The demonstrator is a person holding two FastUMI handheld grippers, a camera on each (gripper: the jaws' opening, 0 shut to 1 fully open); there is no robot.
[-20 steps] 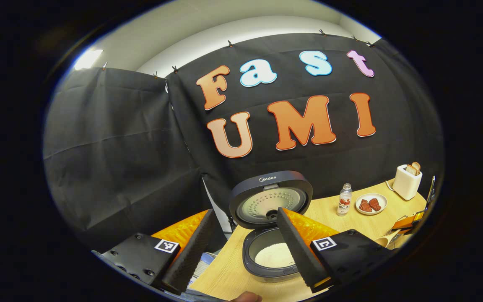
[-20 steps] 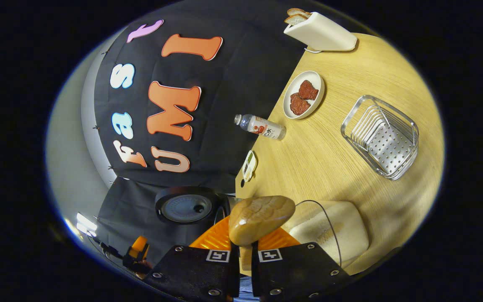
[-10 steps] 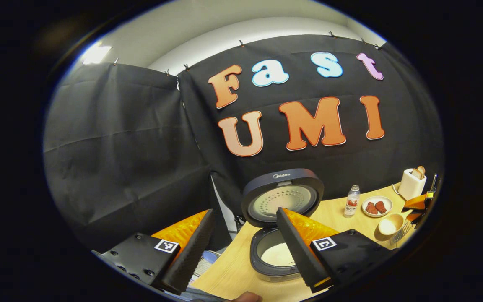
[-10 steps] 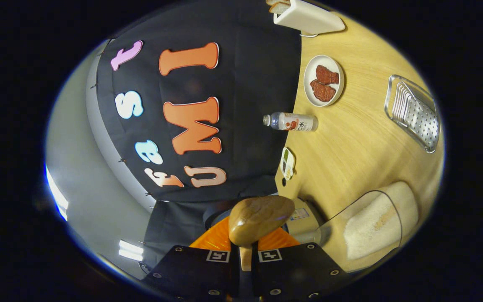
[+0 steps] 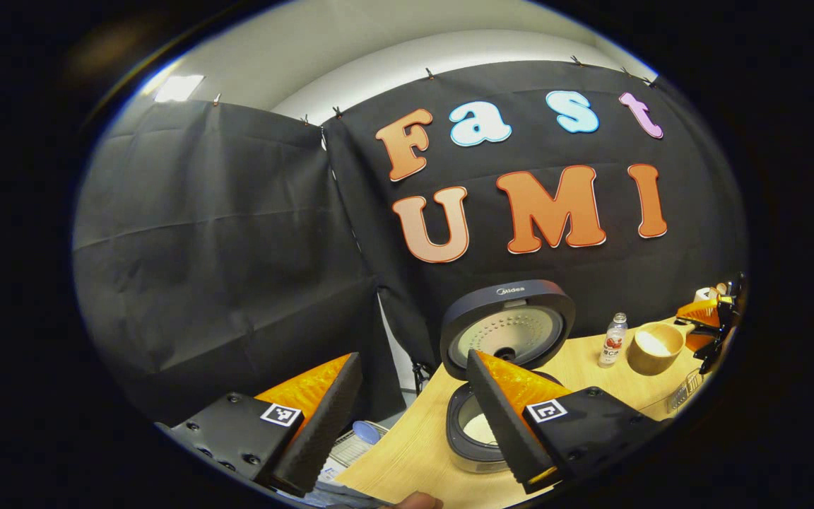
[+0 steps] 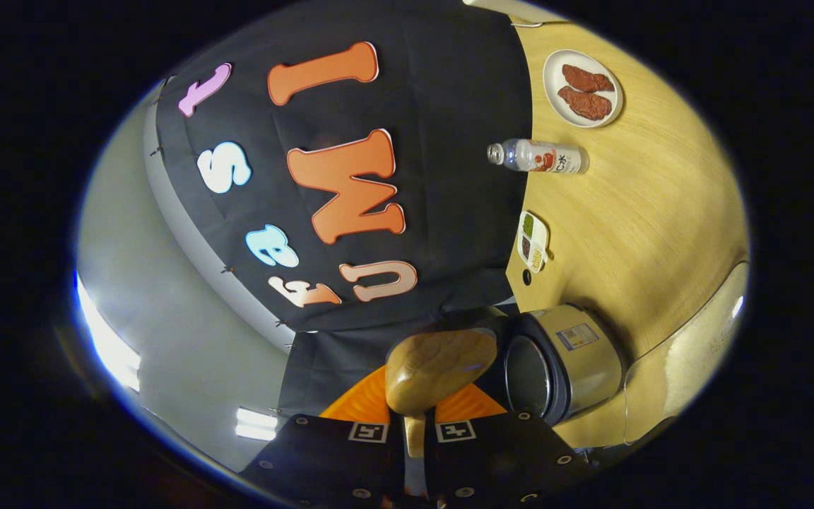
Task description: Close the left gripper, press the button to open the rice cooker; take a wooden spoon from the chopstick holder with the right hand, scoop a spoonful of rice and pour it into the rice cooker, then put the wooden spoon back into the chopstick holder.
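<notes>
Right claw (image 6: 417, 413) is clamped on the wooden spoon (image 6: 439, 367), handle pinched between both fingers, bowl sticking out ahead with its underside facing the camera! From the left gripper view, that spoon (image 5: 654, 346) rides above the tabletop (image 5: 407, 452) with white rice in it, well to the right of the rice cooker (image 5: 499, 375). Left claw (image 5: 407, 424) hangs spread wide, nothing between its fingers. Rice cooker's lid stands up, and rice shows in the pot. In the right gripper view the cooker (image 6: 562, 364) sits just beside the spoon's bowl; farther off, a bottle (image 6: 541, 157) and a plate of meat (image 6: 582, 88).
</notes>
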